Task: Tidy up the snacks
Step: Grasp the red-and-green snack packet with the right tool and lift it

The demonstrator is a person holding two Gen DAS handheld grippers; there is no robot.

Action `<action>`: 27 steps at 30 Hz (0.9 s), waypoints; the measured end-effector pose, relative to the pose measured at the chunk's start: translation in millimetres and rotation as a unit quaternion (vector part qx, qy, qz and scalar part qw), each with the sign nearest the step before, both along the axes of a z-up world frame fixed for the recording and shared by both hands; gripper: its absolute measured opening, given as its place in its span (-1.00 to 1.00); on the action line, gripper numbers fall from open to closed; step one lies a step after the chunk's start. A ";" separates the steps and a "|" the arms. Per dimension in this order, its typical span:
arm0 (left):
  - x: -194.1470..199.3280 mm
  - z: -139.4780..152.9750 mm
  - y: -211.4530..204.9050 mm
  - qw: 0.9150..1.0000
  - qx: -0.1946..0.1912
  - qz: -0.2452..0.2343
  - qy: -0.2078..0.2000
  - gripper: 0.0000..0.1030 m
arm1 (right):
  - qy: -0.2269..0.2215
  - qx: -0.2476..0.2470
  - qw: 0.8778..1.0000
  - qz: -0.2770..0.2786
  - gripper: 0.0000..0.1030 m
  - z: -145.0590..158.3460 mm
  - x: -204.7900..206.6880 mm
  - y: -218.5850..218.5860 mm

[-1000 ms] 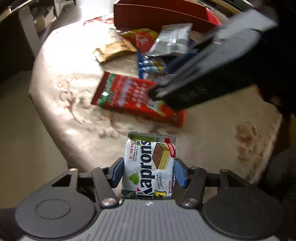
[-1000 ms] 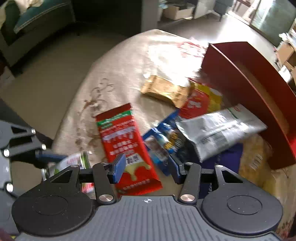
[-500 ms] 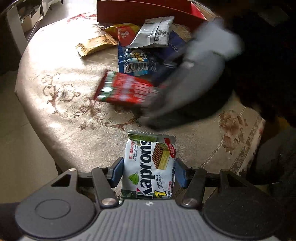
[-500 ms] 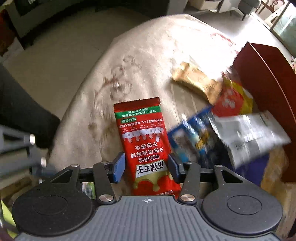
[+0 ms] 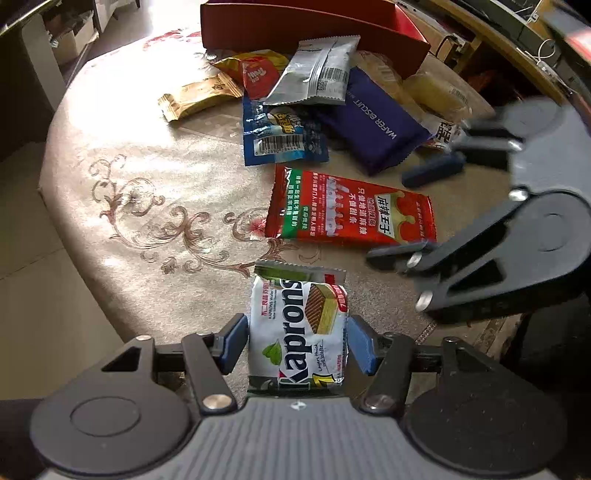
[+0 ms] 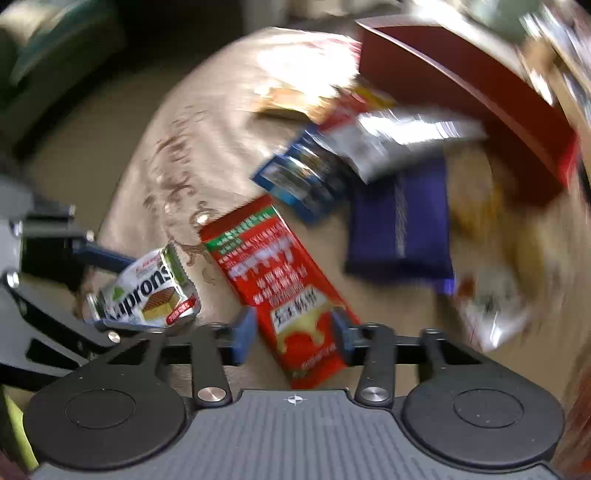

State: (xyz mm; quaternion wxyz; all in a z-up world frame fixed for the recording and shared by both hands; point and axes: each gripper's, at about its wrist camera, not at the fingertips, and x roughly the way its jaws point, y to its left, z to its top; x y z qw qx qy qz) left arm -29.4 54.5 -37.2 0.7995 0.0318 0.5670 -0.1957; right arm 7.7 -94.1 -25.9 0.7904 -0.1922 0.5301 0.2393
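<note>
My left gripper (image 5: 297,341) is shut on a white Kaprons wafer pack (image 5: 298,328), held above the table's near edge; the pack also shows in the right wrist view (image 6: 147,295). My right gripper (image 6: 293,332) is open, its jaws on either side of the near end of a red snack packet (image 6: 280,280) lying flat on the table; I cannot tell if they touch it. From the left wrist view the red packet (image 5: 351,210) lies mid-table with the right gripper (image 5: 417,214) at its right end.
A pile of snacks lies beyond: blue packet (image 5: 282,134), silver packet (image 5: 317,74), purple wafer pack (image 5: 373,118), gold bar (image 5: 195,98), red-yellow bag (image 5: 255,72). A dark red box (image 5: 306,22) stands at the far edge. The tablecloth (image 5: 147,206) drops off at left.
My right gripper has swung right to the red packet's right end, still open around it. My left gripper keeps holding the Kaprons pack and has shifted its view a little.
</note>
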 end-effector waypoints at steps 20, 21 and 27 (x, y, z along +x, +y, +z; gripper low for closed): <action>4.2 -4.7 -14.9 0.999 0.042 0.003 -0.012 0.11 | 0.018 -0.005 1.000 0.001 0.05 -14.8 -10.0 -3.6; 2.7 -4.2 -15.8 0.999 0.050 0.004 -0.017 0.11 | 0.017 -0.001 1.000 -0.010 0.05 -15.3 -11.9 -7.1; 5.1 12.7 -15.4 0.998 0.040 0.018 -0.042 0.11 | -0.006 0.032 0.998 -0.057 0.04 -4.0 -26.2 -23.5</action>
